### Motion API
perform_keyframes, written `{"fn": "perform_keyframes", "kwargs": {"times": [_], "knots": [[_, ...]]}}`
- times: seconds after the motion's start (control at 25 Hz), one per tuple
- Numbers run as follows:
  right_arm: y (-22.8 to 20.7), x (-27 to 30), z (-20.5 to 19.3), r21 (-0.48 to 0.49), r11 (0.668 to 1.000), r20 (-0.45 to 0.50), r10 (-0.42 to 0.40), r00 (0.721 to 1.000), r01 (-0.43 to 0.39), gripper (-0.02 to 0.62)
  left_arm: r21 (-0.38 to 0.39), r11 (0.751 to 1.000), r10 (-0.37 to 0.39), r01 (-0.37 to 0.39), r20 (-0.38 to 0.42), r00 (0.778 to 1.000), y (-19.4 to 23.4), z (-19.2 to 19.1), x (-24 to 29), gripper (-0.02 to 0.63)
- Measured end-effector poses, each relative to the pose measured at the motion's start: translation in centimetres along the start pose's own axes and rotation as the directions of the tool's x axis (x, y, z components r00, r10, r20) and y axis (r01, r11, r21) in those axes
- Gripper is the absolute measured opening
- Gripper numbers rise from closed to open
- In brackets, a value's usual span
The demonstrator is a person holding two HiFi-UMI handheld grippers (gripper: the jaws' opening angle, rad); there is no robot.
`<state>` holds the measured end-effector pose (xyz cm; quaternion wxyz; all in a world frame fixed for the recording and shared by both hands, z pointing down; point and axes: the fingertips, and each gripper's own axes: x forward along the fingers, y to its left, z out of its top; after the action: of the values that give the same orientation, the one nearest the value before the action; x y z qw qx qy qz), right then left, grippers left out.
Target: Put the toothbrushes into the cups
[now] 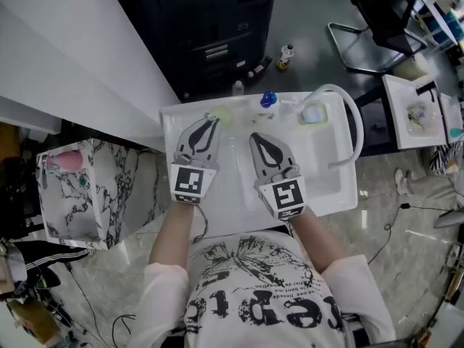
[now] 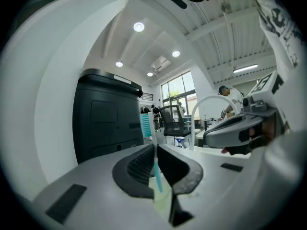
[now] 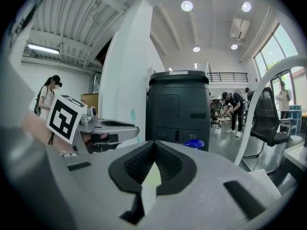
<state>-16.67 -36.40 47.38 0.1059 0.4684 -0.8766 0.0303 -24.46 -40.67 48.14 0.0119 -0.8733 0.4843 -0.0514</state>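
Both of my grippers hover over the white table, side by side. The left gripper is shut on a teal toothbrush, whose brush head stands up above the jaws. Its tips are next to a pale green cup at the table's far edge. The right gripper is shut, with nothing visible between its jaws. A second pale cup stands at the far right, beyond the right gripper. The right gripper view shows the left gripper to its left.
A blue object sits between the two cups. A white hose arches over the table's right side. A black cabinet stands behind the table, and a marbled box to its left. People stand far off in both gripper views.
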Motion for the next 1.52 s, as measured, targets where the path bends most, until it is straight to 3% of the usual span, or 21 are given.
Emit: {"fn": "perform_keyframes", "kwargs": {"times": [0.56, 0.88, 1.24, 1.36, 1.52], "knots": [[-1.0, 2.1, -3.7, 0.04, 0.999, -0.092, -0.025, 0.995, 0.029, -0.008, -0.078, 0.996, -0.065, 0.052, -0.17, 0.983, 0.3, -7.8, 3.2, 0.026], [-1.3, 2.4, -4.2, 0.043, 0.999, -0.116, -0.021, 0.993, 0.026, -0.008, -0.147, 0.989, -0.022, -0.009, -0.205, 0.978, 1.8, -8.9, 3.5, 0.026], [-0.8, 2.9, -4.5, 0.038, 0.999, -0.125, -0.01, 0.992, 0.014, -0.008, -0.131, 0.989, 0.034, -0.076, -0.296, 0.954, 2.6, -11.2, 2.8, 0.031], [-0.9, 2.9, -4.4, 0.04, 0.999, -0.123, -0.012, 0.992, 0.017, -0.008, -0.156, 0.987, -0.014, -0.037, -0.315, 0.949, 1.8, -11.3, 2.8, 0.14], [-0.9, 2.7, -4.0, 0.034, 0.999, -0.118, -0.012, 0.993, 0.016, -0.008, -0.167, 0.986, -0.046, -0.014, -0.352, 0.935, 1.1, -11.8, 2.5, 0.16]]}}
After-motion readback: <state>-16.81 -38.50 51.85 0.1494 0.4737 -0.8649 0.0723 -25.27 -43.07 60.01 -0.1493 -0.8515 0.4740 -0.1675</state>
